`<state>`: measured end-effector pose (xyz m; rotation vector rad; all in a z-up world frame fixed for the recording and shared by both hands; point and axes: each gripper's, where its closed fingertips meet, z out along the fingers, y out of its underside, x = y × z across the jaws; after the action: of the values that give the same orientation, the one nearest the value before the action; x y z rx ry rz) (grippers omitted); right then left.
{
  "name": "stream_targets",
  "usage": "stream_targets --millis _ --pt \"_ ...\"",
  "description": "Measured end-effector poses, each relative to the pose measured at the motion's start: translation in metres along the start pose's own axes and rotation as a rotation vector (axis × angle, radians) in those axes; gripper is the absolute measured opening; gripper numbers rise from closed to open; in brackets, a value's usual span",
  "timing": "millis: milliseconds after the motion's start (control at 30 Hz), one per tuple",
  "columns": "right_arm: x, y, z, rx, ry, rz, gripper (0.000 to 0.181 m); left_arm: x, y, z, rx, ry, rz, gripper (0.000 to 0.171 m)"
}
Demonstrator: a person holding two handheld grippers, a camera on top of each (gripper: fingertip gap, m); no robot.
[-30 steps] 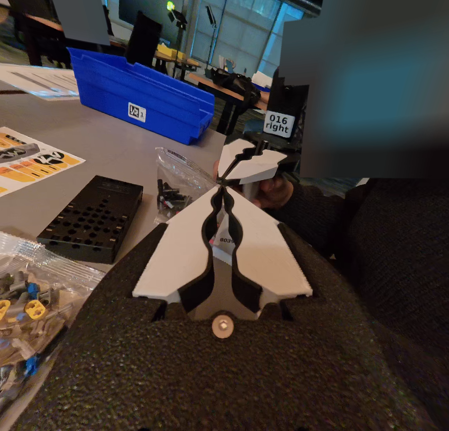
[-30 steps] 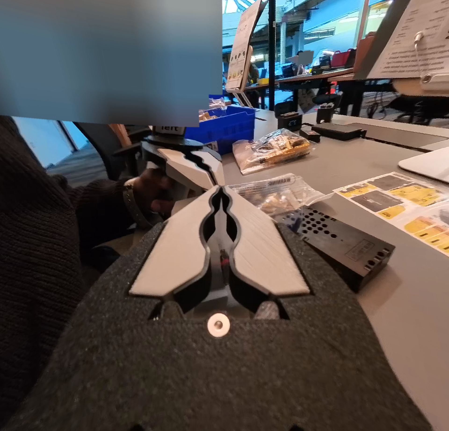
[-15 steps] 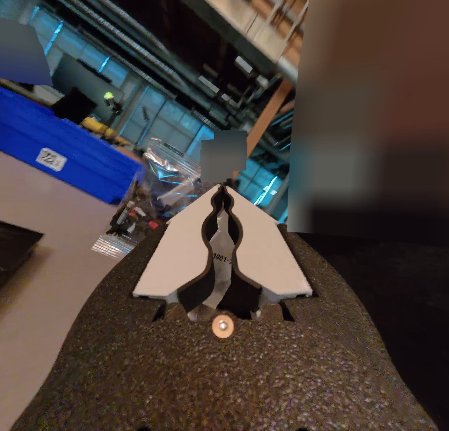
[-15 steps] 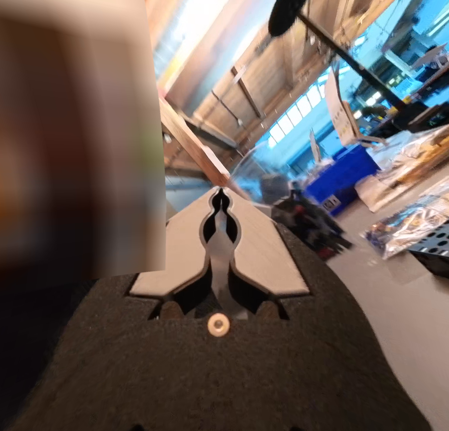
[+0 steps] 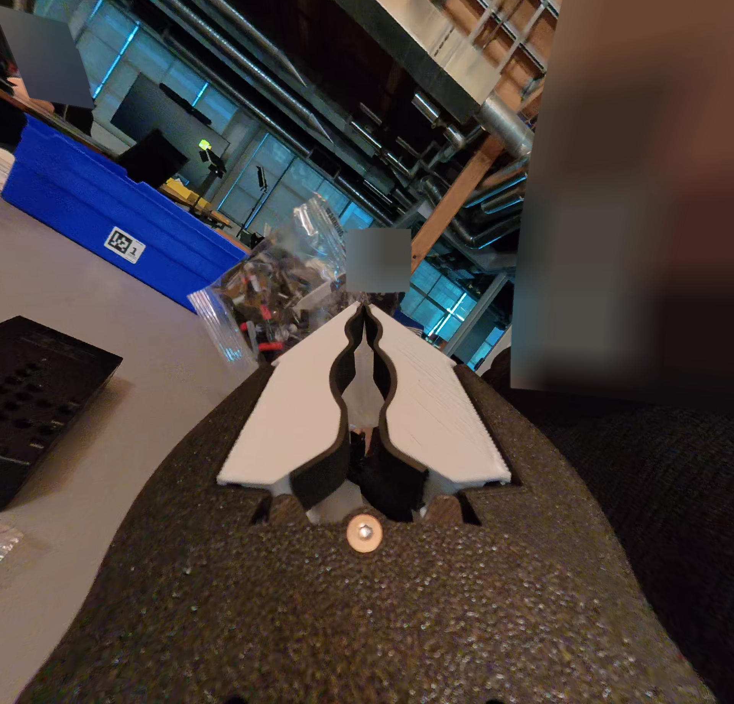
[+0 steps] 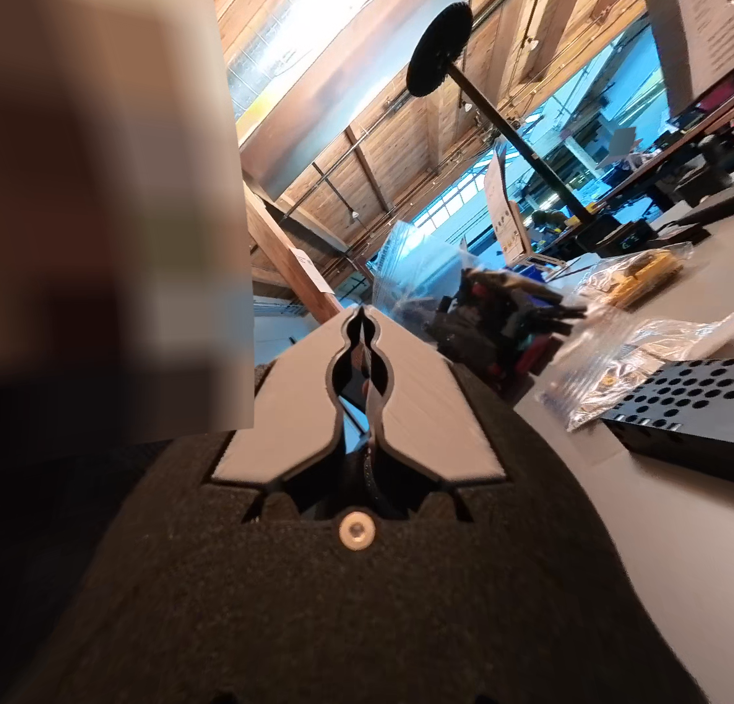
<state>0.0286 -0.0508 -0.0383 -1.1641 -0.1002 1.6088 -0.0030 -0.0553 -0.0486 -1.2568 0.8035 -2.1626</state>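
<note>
- Jaws of the left gripper (image 5: 363, 307) are seen closed at the tips, with a strip of pale film pinched between them; it appears to be an edge of the clear bag (image 5: 274, 287), though the contact itself is partly hidden.
- Jaws of the right gripper (image 6: 361, 309) are likewise pressed together at the tips, and a thin sheet of the same clear bag (image 6: 496, 327) is clamped edge-on in the gap.
- The clear bag, filled with small dark and red parts, is held just beyond and to the left of the left jaws, and just right of the right jaws. It seems raised off the counter (image 5: 119, 327).
- A black perforated block (image 5: 43, 399) lies on the counter well left of the left jaws, and a blue bin (image 5: 99, 208) stands farther off behind it.
- Right of the right jaws, a second bag (image 6: 635, 351) rests against the perforated block, and a bag of yellow parts (image 6: 643, 271) lies beyond.
- Open counter is left between the block and the left jaws; a dark knitted sleeve (image 5: 635, 486) bounds the other side.
</note>
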Motion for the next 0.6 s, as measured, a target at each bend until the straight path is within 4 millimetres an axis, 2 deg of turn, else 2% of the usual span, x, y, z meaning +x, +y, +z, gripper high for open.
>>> stream_targets --millis 33,133,333,500,600 --pt "0.001 0.0 0.0 -0.005 0.015 -0.021 0.0 -0.001 -0.001 -0.001 0.01 0.003 -0.009 0.0" --pt "0.009 0.0 -0.002 -0.027 0.1 -0.107 0.0 -0.004 -0.001 -0.002 0.01 -0.002 -0.023 0.0" --pt "0.019 -0.007 -0.007 0.017 0.159 -0.099 0.0 -0.011 0.0 -0.003 0.01 -0.025 -0.045 0.0" --pt "0.025 -0.005 -0.007 -0.009 0.26 -0.234 0.0 -0.016 0.0 -0.005 0.019 -0.03 -0.083 0.0" --pt "0.025 -0.005 -0.006 -0.007 0.296 -0.302 0.013 -0.02 0.0 -0.006 0.023 -0.036 -0.114 0.0"
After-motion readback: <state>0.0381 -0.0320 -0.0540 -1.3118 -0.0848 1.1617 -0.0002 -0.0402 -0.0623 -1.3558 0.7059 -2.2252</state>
